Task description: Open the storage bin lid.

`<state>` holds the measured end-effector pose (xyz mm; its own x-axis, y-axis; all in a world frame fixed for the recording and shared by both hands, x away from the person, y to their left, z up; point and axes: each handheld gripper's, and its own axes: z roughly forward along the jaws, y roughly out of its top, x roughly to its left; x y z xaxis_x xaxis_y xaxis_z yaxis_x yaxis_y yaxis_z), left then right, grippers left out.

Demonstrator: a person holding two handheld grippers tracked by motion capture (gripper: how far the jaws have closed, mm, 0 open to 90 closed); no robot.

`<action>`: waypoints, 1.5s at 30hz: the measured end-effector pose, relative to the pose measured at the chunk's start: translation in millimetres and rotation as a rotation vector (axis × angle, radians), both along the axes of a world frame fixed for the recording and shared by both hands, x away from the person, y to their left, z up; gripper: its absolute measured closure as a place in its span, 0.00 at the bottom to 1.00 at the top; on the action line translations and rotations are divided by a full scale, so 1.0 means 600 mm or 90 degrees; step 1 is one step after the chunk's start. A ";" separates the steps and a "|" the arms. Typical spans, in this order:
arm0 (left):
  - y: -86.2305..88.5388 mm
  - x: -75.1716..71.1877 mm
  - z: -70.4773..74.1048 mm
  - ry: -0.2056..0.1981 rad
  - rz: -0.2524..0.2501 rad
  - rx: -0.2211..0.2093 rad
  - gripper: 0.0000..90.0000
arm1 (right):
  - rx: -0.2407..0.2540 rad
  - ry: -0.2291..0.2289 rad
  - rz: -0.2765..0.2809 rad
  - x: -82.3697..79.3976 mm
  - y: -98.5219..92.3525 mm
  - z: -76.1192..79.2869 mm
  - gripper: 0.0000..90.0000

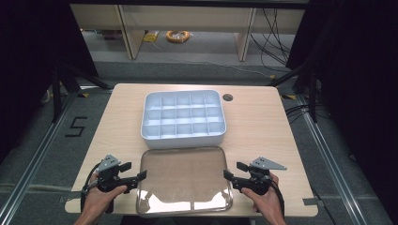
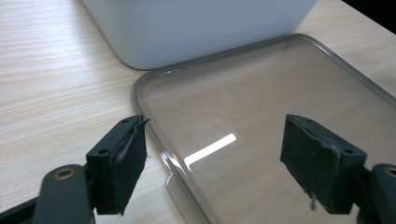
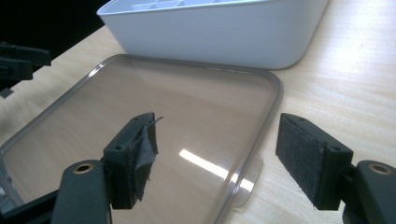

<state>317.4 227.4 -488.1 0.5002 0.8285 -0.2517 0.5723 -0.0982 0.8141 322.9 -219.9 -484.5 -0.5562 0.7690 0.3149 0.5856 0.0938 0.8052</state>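
Note:
A white compartment box [image 1: 183, 139] stands in the middle of the wooden table, with several empty cells. Flat in front of it lies a clear lid [image 1: 183, 178] with a grey rim. My left gripper [image 1: 136, 170] rests at the lid's left edge, open; in the left gripper view its jaws [image 2: 215, 154] straddle the lid's [image 2: 261, 107] rim without pressing on it, the box [image 2: 201, 28] beyond. My right gripper [image 1: 232, 169] sits at the lid's right edge, open. In the right gripper view [image 3: 217, 149] the lid's [image 3: 163, 102] rim and small tab lie between the jaws, untouched.
A round cable hole [image 1: 227, 97] lies behind the box at the right. Bare tabletop [image 1: 263, 126] flanks the box on both sides. Beyond the table are grey floor, cables and a yellow coil [image 1: 178, 35]. The other gripper [image 3: 18, 60] shows far left in the right gripper view.

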 end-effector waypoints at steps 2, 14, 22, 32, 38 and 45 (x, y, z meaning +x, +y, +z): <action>-0.003 -0.004 0.001 -0.002 -0.004 0.007 0.24 | -0.001 -0.019 0.007 -0.003 -0.001 0.001 0.31; -0.011 -0.028 0.000 -0.005 -0.045 0.013 0.21 | 0.000 -0.048 0.042 -0.022 0.002 0.002 0.20; -0.013 -0.043 -0.002 -0.004 -0.055 0.008 0.20 | 0.001 -0.040 0.049 -0.041 -0.005 0.002 0.20; -0.012 -0.064 -0.001 -0.002 -0.068 0.019 0.19 | -0.005 -0.010 0.047 -0.070 0.000 -0.006 0.21; -0.016 -0.079 -0.003 0.005 -0.074 0.013 0.19 | -0.018 -0.030 0.060 -0.084 -0.004 -0.006 0.21; -0.020 -0.094 -0.005 0.008 -0.088 0.021 0.19 | 0.002 0.011 0.041 -0.104 -0.004 -0.008 0.21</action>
